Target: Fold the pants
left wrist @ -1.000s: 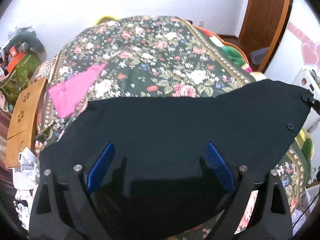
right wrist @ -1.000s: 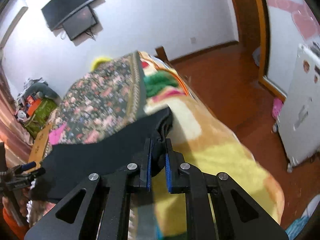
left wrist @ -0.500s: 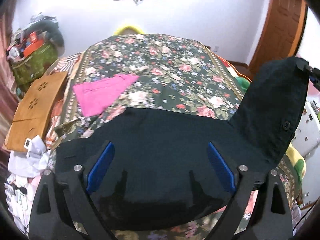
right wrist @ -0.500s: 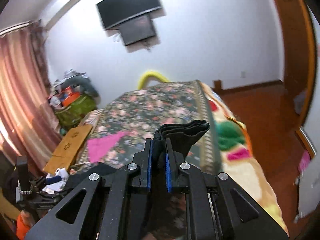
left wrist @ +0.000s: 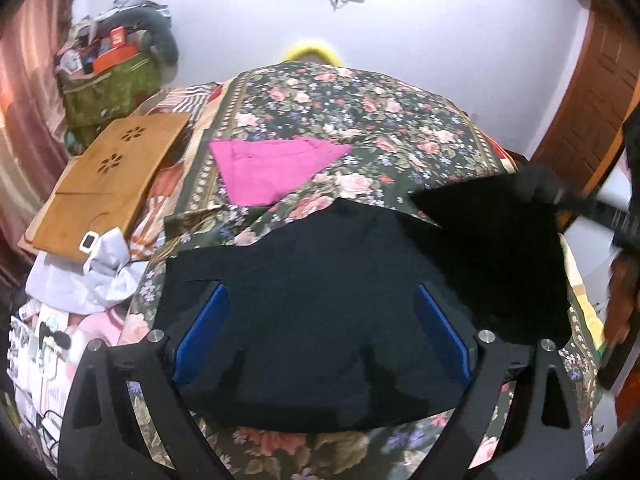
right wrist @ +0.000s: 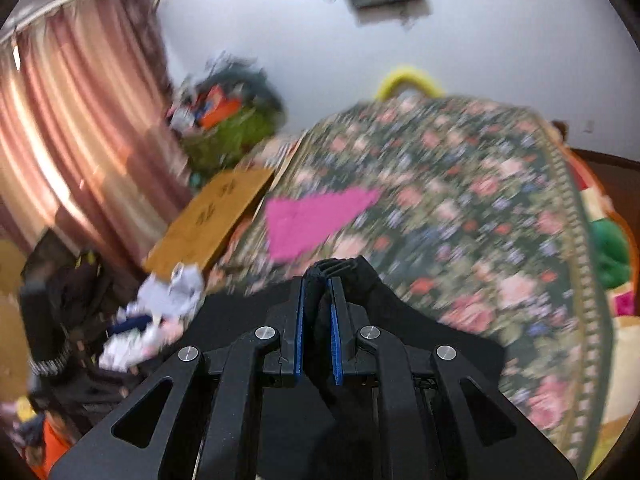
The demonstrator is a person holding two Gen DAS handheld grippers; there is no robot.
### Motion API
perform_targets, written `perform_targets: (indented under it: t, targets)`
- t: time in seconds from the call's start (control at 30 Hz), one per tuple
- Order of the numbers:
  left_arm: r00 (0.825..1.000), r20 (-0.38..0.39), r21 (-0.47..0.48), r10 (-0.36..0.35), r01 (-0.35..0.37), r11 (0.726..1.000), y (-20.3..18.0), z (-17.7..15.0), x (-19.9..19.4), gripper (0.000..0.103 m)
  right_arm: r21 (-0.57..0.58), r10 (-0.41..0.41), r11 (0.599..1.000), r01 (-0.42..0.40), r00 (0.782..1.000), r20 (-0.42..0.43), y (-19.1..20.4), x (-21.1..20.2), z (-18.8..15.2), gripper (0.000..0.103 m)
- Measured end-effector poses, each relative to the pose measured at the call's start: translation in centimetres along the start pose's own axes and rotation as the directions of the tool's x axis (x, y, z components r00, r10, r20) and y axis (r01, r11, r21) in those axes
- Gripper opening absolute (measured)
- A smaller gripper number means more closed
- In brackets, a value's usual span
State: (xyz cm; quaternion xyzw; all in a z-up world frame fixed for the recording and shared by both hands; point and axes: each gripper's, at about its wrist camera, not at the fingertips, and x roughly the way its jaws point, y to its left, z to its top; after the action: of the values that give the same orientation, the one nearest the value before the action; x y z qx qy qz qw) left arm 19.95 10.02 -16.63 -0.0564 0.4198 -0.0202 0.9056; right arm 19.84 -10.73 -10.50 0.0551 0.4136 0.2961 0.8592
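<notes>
Black pants [left wrist: 320, 312] lie on the floral bedspread [left wrist: 360, 120]. My left gripper [left wrist: 320, 328] is open, its blue pads wide apart just above the pants' near part. My right gripper [right wrist: 318, 312] is shut on a bunched edge of the pants [right wrist: 340, 270] and holds it over the spread part. In the left wrist view that end of the pants [left wrist: 500, 216] hangs lifted at the right, folded over toward the middle.
A pink folded garment [left wrist: 272, 168] lies on the bed beyond the pants. A wooden lap tray [left wrist: 112, 176] and white clothes [left wrist: 92, 272] sit at the bed's left edge. A green bag [left wrist: 108, 88] stands by the curtain. A door [left wrist: 592, 100] is at right.
My right gripper has swung the held end of the pants up and leftward over the bed, folding it over the flat part. The left gripper has stayed open over the pants.
</notes>
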Motion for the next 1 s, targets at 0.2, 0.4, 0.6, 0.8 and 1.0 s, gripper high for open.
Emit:
perform_targets:
  t: [0.2, 0.4, 0.6, 0.8, 1.0]
  targets:
    - [1.000, -0.011, -0.009, 0.008, -0.008, 1.000, 0.6, -0.5, 0.0, 0.094, -0.092, 0.012, 0.995, -0.028, 0.987, -0.163, 2.3, 3.4, -4.5, 0.010]
    - [1.000, -0.025, 0.013, 0.008, -0.008, 1.000, -0.2, -0.6, 0.3, 0.094, -0.099, 0.039, 0.993, -0.068, 0.962, -0.269, 2.6, 4.3, -6.4, 0.017]
    - [1.000, -0.030, 0.053, 0.007, -0.005, 0.999, -2.0, 0.0, 0.7, 0.094, -0.084, 0.079, 0.991, -0.106, 0.957, -0.280, 1.7, 2.2, -6.8, 0.035]
    - [0.999, -0.032, 0.100, 0.002, 0.002, 0.995, -4.4, 1.2, 1.7, 0.094, -0.062, 0.047, 0.996, -0.059, 0.983, -0.177, -1.1, -1.3, -5.1, 0.041]
    - [0.997, -0.075, 0.146, -0.032, 0.043, 0.988, -7.5, 3.2, 4.0, 0.094, -0.086, -0.064, 0.995, 0.056, 0.993, -0.095, -4.5, -2.6, -3.0, 0.043]
